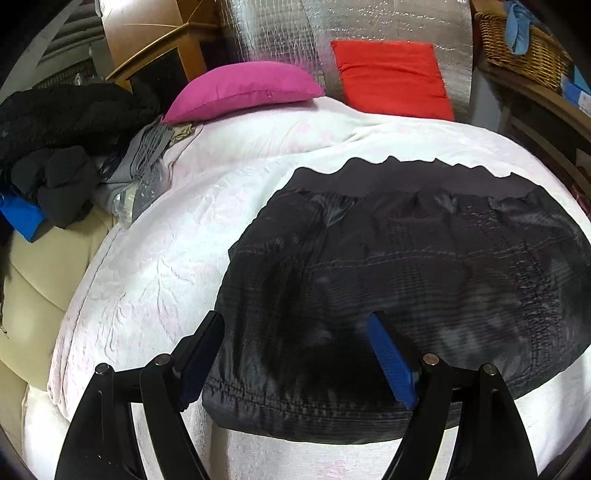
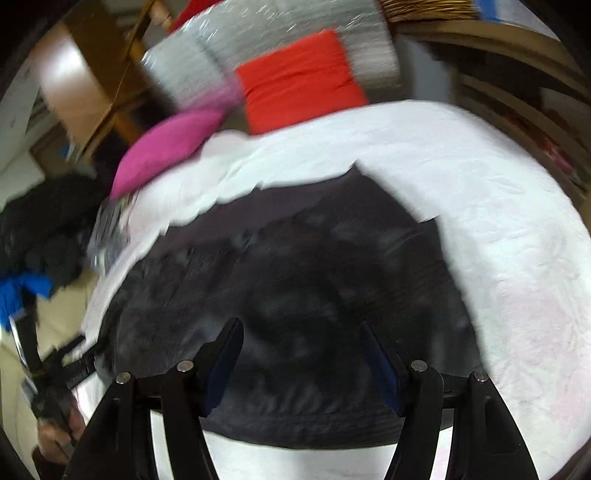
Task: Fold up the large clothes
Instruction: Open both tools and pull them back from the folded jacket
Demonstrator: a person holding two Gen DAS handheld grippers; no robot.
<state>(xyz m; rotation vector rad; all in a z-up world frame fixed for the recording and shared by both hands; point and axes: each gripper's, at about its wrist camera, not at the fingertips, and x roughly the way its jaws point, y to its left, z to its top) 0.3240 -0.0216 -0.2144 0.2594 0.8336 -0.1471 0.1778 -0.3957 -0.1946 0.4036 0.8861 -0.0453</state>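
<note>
While we hover both tools above the bed, our left gripper (image 1: 295,332) stands wide with nothing between its blue-padded fingers (image 1: 388,354), and our right gripper (image 2: 299,343) is likewise spread apart and empty, its pads clear of the cloth below. Just under both lies the dark quilted garment (image 1: 406,266), folded into a broad, roughly rectangular bundle on the white bedspread (image 1: 177,236). Its surface is shiny and ribbed with stitched lines, a hemmed edge runs along the near side by our fingers, and a smoother, matte dark band (image 1: 406,177) with a wavy upper edge shows along the far side. In the right wrist view the same garment (image 2: 295,266) is blurred, yet we can see it fills the middle of the bed, with the bedspread (image 2: 498,221) bare to its right. At the left edge of that view we catch the other tool and the hand (image 2: 55,435) holding it. Further out, a pink cushion (image 1: 240,88) rests at the far edge of the bed, and a red cushion (image 1: 391,77) leans against a silvery foil sheet (image 1: 288,33). To the left sits a heap of black and grey clothes (image 1: 66,147) with something blue (image 1: 22,218) below it. A wicker basket (image 1: 528,51) stands at the far right on wooden furniture.
</note>
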